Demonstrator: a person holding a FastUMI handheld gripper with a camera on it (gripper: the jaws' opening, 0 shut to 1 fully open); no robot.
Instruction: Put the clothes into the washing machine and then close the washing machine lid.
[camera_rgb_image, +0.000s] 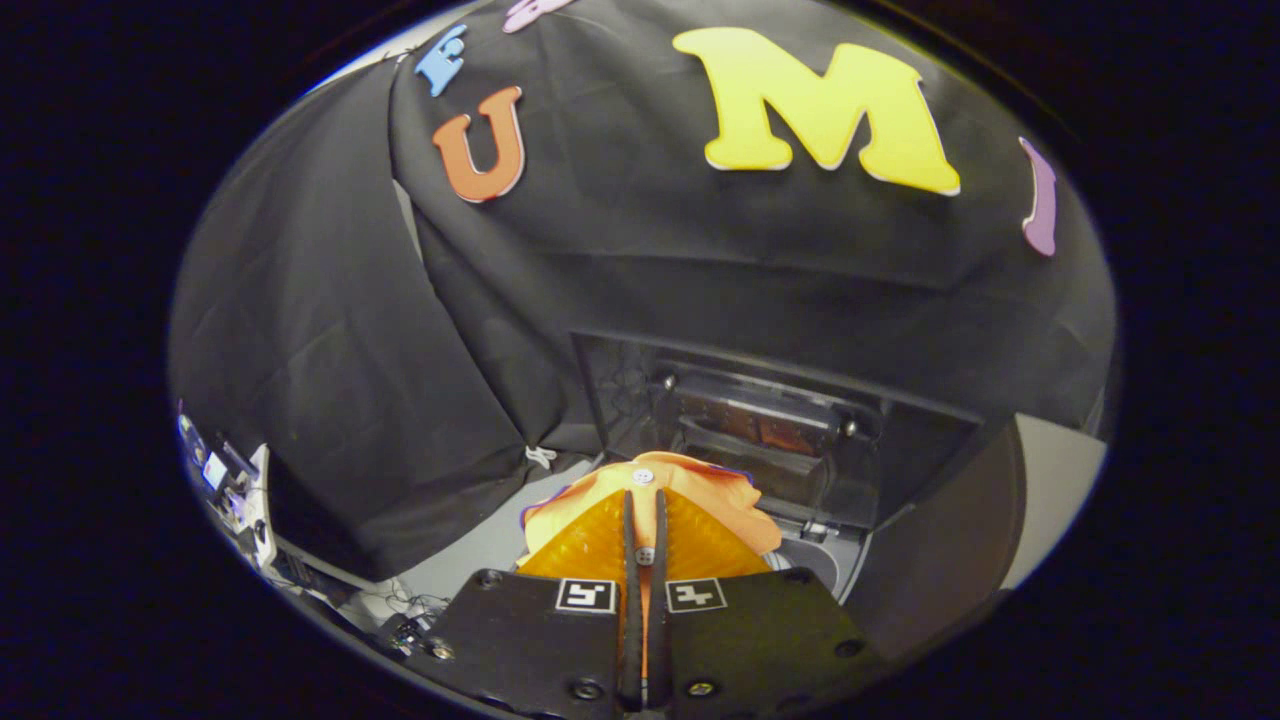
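Gripper (643, 500): we see fingers pressed nearly together, clamping an orange garment (700, 490) with a white button.
Garment: lower centre, draped over fingertips.
Washer (800, 440): right of centre, lid raised, just beyond garment.

No readable text shows, only two coded marker squares (640, 595) on the gripper (645, 480).

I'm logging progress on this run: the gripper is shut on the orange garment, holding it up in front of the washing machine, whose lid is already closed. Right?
Not quite. In the gripper view the gripper is shut on the orange garment before the washing machine, but its lid stands open, raised behind the opening.
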